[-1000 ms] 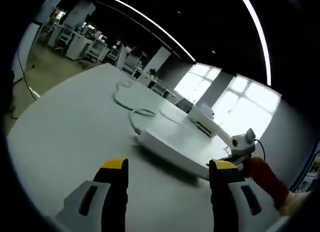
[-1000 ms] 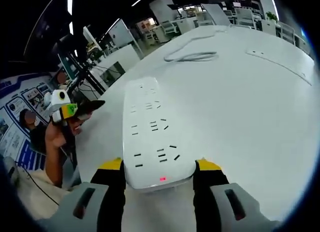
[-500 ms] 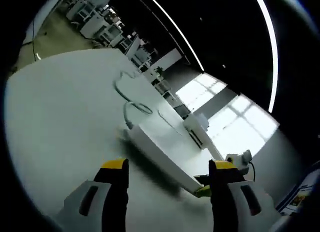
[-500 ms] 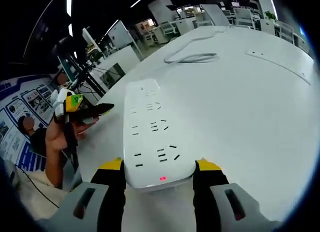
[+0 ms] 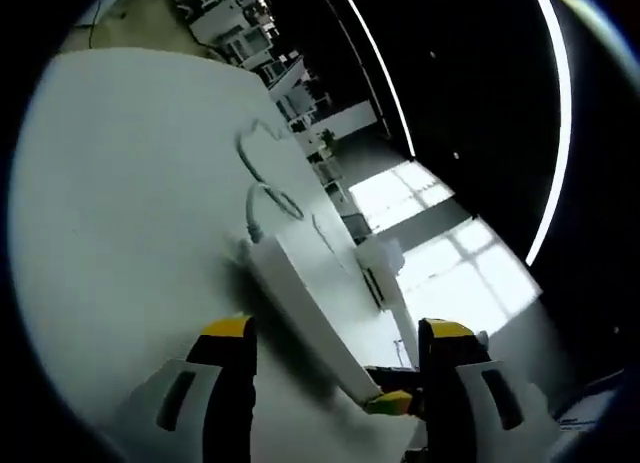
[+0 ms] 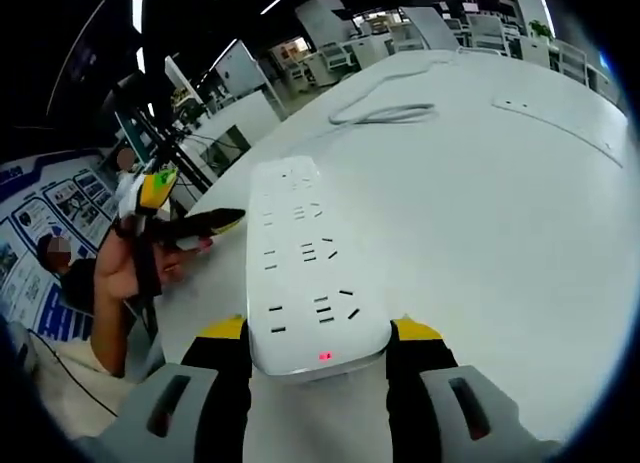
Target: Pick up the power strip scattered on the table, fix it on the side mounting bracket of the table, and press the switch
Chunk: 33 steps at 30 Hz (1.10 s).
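The white power strip [image 6: 300, 268] lies flat on the white table [image 6: 480, 243], its red light [image 6: 325, 356] lit at the near end. My right gripper [image 6: 318, 331] is shut on that near end, one yellow-tipped jaw on each side. My left gripper [image 6: 205, 223], held by a hand [image 6: 125, 273], comes in from the left close to the strip's long side. In the left gripper view the strip [image 5: 300, 303] runs slantwise ahead of my left gripper [image 5: 336, 330], whose jaws stand wide open and hold nothing. The strip's cable [image 5: 262, 198] curls beyond it.
The cable [image 6: 385, 113] loops on the far part of the table. A second flat white strip [image 6: 560, 128] lies at the far right. Office desks and chairs stand behind. The table edge [image 6: 205, 283] runs along the strip's left side.
My left gripper has tilted and drawn nearer the strip's side. The right gripper and the strip have stayed where they were.
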Motion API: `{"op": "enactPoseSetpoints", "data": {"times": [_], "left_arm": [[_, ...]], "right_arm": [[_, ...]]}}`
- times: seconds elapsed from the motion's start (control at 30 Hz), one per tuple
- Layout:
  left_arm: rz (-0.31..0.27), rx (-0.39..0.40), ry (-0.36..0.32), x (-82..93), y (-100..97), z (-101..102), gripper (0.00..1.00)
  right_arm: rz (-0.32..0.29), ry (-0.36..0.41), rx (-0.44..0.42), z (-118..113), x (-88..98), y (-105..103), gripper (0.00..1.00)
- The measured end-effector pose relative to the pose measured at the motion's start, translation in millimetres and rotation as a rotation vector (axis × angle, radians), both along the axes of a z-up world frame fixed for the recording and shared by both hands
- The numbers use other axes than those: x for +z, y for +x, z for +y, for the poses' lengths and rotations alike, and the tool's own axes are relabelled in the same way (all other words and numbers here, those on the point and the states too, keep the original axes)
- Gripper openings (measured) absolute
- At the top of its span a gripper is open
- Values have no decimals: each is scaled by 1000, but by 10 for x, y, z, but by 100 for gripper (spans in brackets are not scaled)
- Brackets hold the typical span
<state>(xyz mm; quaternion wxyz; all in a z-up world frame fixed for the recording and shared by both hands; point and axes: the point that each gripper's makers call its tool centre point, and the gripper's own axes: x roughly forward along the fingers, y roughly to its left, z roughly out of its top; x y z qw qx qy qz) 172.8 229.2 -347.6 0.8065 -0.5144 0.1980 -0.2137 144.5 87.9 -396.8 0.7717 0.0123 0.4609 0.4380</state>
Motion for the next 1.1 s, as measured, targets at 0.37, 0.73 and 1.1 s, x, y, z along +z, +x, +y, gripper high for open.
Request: {"op": "enactPoseSetpoints", "data": {"times": [0.37,0.73,1.1], "left_arm": [[39,16,-56,39,143,-79,72],[69,22,-89,-65,261,-77,71],[85,34,-137,-82,402,-73,70]], "right_arm": [[12,3,0,27,-8,-3,49],[21,8,-1,40,-14,-18,49],[22,11,-2,44,-16,-15,49]]}}
